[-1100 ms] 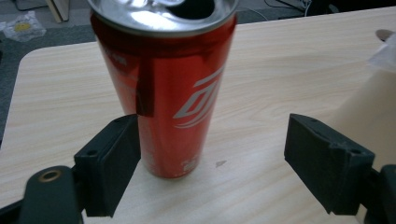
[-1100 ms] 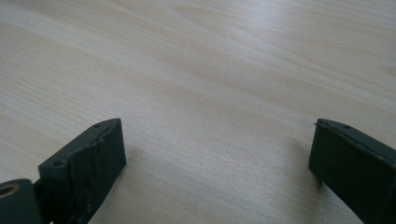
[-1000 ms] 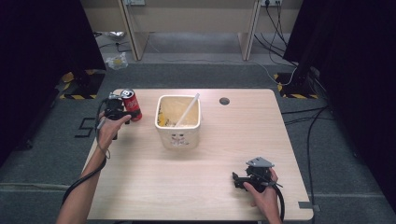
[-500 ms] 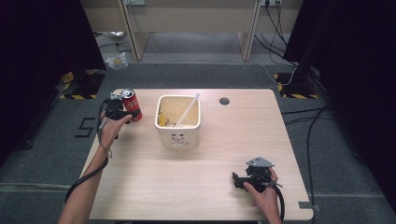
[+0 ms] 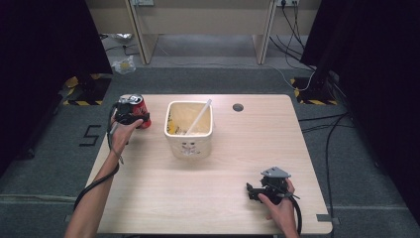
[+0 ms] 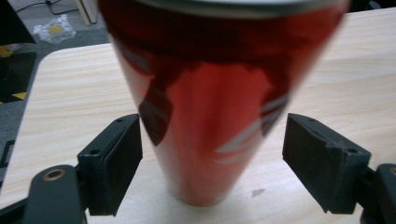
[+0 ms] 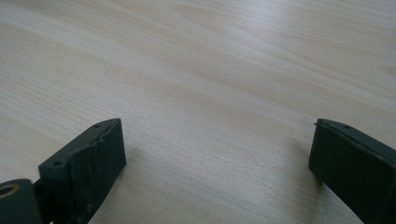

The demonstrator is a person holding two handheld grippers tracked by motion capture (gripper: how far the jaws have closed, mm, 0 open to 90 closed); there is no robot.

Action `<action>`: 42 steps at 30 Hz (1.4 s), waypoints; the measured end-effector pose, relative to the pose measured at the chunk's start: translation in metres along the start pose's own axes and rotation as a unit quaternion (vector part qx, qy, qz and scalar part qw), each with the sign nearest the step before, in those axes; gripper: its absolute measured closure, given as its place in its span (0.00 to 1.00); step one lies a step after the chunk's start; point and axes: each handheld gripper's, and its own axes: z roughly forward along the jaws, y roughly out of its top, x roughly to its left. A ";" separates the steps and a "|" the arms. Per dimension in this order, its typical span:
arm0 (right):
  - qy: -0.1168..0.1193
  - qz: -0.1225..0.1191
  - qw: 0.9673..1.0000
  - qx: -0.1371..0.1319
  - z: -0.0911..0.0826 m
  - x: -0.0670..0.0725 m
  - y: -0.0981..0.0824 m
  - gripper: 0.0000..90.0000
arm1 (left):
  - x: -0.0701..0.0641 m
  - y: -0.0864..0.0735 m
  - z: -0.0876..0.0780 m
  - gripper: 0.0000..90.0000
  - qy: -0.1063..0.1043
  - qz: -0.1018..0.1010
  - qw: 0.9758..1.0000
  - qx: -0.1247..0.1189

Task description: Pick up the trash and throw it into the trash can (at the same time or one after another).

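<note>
The left tool [image 5: 132, 115] stands at the far left part of the surface [image 5: 208, 198], with its jaws spread wide to either side of the red can [image 5: 139, 108]. In the left gripper view, the red can [image 6: 210, 98] stands upright on the surface [image 6: 70, 93] between the two black jaws; a clear gap shows on the right side, and the left jaw sits close to the can wall, though contact there cannot be confirmed. The tool therefore brackets the can without clamping it. The left hand [image 5: 120, 133] grips the tool from behind, with the forearm extending from the bottom edge of the high view along the left side of the surface. The right tool [image 5: 255, 191] rests low at the near right part of the surface, held by the right hand [image 5: 277, 203], with its grey plate on top. In the right gripper view, its jaws stand wide apart over bare wood [image 7: 210, 70] and hold nothing. A cream square container [image 5: 189, 130] with a white stick [image 5: 199, 117] leaning inside stands just right of the can, near the middle of the surface and well apart from the right tool.
</note>
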 end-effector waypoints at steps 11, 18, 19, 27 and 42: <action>0.002 -0.001 1.000 0.000 0.000 0.000 0.000 0.05 | 0.001 0.004 0.004 0.36 0.017 0.005 1.000 -0.008; 0.002 -0.001 1.000 0.001 0.000 0.000 0.000 0.05 | -0.001 0.004 0.002 0.38 0.021 0.009 1.000 -0.009; 0.002 -0.002 1.000 0.001 0.000 0.000 0.000 0.05 | -0.001 0.005 0.001 0.38 0.020 0.010 1.000 -0.010; 0.002 -0.002 1.000 0.001 0.000 0.000 0.000 0.05 | -0.002 0.011 -0.012 0.38 0.003 0.020 1.000 -0.002; 0.002 -0.002 1.000 0.001 0.000 0.000 0.000 0.05 | -0.013 0.026 -0.053 0.38 -0.058 0.042 0.997 -0.010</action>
